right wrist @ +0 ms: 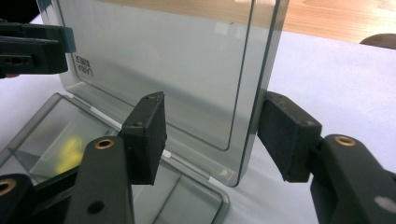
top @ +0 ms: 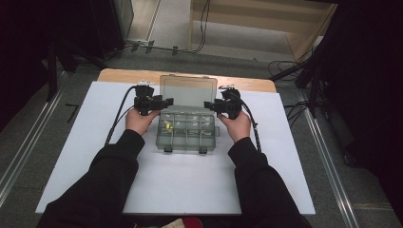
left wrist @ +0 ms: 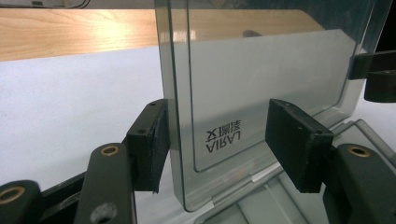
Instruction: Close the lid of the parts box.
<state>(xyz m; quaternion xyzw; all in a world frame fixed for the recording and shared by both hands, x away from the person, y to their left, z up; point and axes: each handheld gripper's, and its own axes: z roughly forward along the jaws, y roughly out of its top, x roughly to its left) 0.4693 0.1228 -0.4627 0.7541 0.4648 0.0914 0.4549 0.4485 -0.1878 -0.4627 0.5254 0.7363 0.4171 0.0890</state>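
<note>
Standing open, lid (top: 188, 89) sits between both claws.

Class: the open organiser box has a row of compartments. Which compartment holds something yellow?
The leftmost compartment of the clear box, nearest the left gripper; it holds a yellow item, the others hold pale contents.

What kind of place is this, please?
Probably a lab or recording room, not a home: a table under a white sheet, cables across the floor, metal rails beside it, and a clear compartment box being handled.
</note>
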